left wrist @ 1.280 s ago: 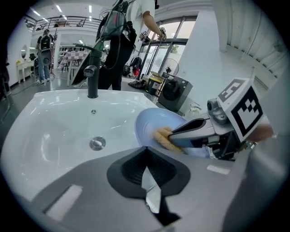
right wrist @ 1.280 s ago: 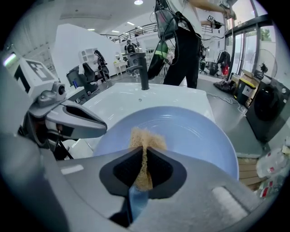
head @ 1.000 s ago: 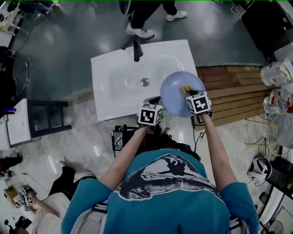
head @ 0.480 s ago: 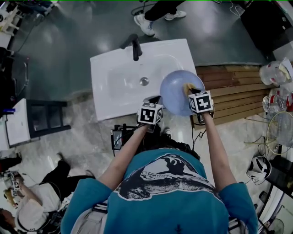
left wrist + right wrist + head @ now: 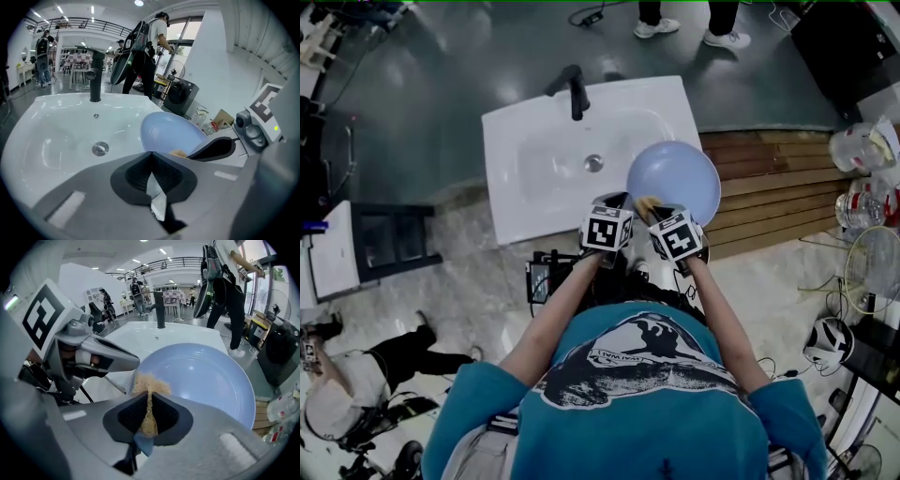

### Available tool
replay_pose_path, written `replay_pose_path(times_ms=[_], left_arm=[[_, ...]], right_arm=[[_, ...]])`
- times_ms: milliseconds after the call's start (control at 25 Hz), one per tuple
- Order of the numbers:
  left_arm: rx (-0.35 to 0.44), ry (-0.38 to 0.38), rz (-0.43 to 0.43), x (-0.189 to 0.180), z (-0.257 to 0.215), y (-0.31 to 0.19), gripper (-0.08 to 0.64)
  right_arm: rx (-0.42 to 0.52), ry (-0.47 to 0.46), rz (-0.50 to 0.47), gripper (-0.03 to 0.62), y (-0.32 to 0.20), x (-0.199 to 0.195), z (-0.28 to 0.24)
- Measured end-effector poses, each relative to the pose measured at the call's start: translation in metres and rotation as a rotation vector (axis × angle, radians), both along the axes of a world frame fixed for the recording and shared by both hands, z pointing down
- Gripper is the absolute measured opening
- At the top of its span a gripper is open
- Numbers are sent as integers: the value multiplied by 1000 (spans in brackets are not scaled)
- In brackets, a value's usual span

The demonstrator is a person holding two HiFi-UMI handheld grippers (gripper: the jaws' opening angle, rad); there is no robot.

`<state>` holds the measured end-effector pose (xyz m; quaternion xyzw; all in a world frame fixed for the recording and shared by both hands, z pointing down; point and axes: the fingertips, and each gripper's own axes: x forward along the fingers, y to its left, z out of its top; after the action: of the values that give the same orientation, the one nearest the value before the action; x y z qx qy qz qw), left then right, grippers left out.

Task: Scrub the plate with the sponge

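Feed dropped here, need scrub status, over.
Left gripper shut on plate rim. Right gripper shut on sponge, sponge at plate's near edge. Sink below, nothing blocking.

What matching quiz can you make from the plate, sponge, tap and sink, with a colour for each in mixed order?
Things:
1. plate
2. sponge
3. tap
4. sink

Colours:
A. black
B. white
C. tan
D. pale blue

Pairs: 1-D, 2-C, 3-A, 4-B
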<state>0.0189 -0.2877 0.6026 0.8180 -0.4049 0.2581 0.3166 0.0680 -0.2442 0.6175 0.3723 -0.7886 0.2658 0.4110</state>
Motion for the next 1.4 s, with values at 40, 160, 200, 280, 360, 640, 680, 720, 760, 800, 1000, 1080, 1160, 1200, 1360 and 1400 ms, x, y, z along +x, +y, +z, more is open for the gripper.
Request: replay_pose_path(times_ms=[40,160,200,280,360,640,680,720,760,800,1000,1080,1160,1200,1360,1400], left_arm=[[0,1,-1,0,0,0,12],[0,-1,1,1,0,0,12],[1,-3,2,1,0,0,12],[1,-5,5,2,0,-1,12],[1,-6,7,2,0,-1,12],[8,-13,21,3,-3,-1,12],[9,-15,24,4,-3,-1,12],[11,-17,26,4,-3,-1,12],[12,-19,28,4,-3,0,12],[13,-20,30,4,-3,0,12],[13,-13,44,6,-3,-1,12],[17,-19,51,5,-3,-1,12],[22,-24,60,5,-4,-2,12],[26,-24,66,5,-4,-2,12],[33,0,74,5,-5,-2,14],[33,12,72,5,-6,-2,19]], right_arm=[[-3,4,2,29,-1,2,1],[-10,9,16,31,-1,13,4],[-11,10,24,31,-1,17,4],[-13,17,39,31,-1,27,4],[-13,31,54,31,-2,39,4],[1,94,119,31,-16,89,4],[4,108,125,31,-20,96,4],[7,124,128,32,-23,102,4],[13,140,127,32,-27,108,4],[21,156,126,32,-32,114,5],[50,181,197,32,-53,139,5],[47,168,250,32,-58,144,5],[43,154,296,32,-61,145,3],[44,142,319,32,-62,145,1],[60,43,399,31,-62,136,-16],[70,18,409,31,-61,132,-21]])
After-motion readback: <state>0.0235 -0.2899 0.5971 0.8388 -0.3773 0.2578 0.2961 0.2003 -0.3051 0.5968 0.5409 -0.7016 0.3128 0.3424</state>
